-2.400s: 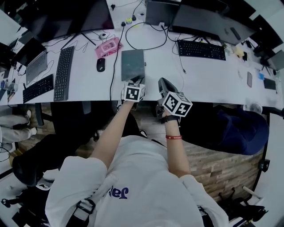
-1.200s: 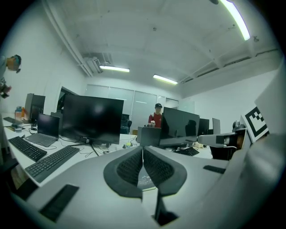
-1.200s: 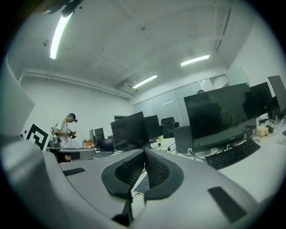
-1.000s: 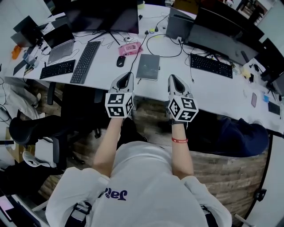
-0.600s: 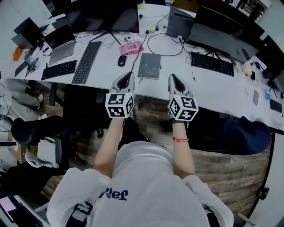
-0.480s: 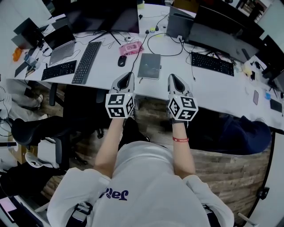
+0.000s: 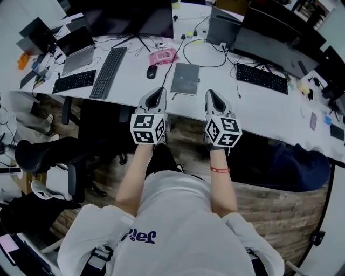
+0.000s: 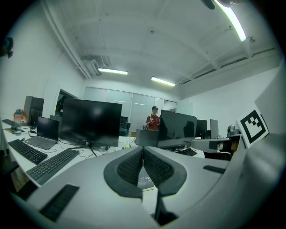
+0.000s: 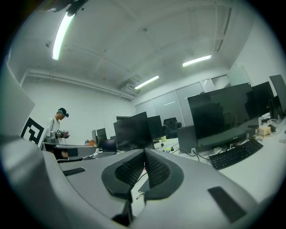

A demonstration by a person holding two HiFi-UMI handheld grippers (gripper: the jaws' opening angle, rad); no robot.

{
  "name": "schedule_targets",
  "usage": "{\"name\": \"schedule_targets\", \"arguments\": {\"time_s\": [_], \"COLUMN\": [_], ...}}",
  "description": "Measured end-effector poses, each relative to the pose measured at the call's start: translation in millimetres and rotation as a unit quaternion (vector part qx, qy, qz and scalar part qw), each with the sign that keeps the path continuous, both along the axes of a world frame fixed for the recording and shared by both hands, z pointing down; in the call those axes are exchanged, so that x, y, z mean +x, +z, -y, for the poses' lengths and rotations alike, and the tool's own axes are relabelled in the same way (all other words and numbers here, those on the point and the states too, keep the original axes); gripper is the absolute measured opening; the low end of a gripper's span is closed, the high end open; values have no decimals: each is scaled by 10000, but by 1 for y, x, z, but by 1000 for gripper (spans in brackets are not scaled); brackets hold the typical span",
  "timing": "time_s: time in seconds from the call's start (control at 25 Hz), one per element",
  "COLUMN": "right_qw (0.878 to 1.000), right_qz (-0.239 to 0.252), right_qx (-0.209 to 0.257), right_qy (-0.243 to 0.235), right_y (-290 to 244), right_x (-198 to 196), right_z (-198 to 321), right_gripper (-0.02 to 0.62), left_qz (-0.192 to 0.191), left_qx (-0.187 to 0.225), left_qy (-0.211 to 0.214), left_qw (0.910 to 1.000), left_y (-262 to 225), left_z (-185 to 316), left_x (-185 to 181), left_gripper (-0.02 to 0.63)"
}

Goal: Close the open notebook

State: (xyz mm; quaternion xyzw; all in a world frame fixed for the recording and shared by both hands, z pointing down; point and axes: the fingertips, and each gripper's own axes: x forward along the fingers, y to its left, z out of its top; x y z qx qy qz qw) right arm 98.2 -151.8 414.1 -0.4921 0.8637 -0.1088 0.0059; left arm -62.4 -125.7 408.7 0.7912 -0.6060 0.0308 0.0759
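In the head view a grey notebook [image 7: 185,78] lies flat and closed on the white desk [image 7: 259,110], just behind the desk's front edge. My left gripper [image 7: 157,92] hovers at that edge, a little left of and nearer than the notebook, with its jaws shut on nothing. My right gripper [image 7: 211,95] sits level with it to the notebook's right, also shut and empty. In the left gripper view the ribbed pads [image 8: 132,166] meet at the left gripper [image 8: 143,148], and the notebook [image 8: 145,182] shows beneath them. The right gripper view shows the right gripper [image 9: 144,152] closed over the desk.
A black mouse [image 7: 152,71] and a pink object [image 7: 163,55] lie behind the notebook, with cables. Keyboards [image 7: 109,64] [image 7: 261,78], a laptop [image 7: 78,46] and dark monitors [image 7: 129,13] fill the desk. A black chair [image 7: 51,156] stands at the left. A person [image 8: 153,118] stands far off.
Both grippers have drawn back from the notebook to the desk's front edge since the earliest frame. Over the last second they have held still; only the head view has shifted slightly.
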Motion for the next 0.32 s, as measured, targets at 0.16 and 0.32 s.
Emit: {"name": "schedule_targets", "arguments": {"time_s": [0.16, 0.32], "right_qw": [9999, 9997], "right_qz": [55, 40], "right_qx": [-65, -82], "right_qy": [-58, -207], "right_y": [3, 3], "right_x": [-12, -29], "right_z": [5, 15], "right_gripper": [14, 14], "left_qz": [12, -23], "left_qx": [-50, -52], "left_qy": [41, 89], "left_qw": [10000, 9999], "left_y": [1, 0], "left_z": [5, 16], "left_x": [-8, -18], "left_gripper": [21, 21]}}
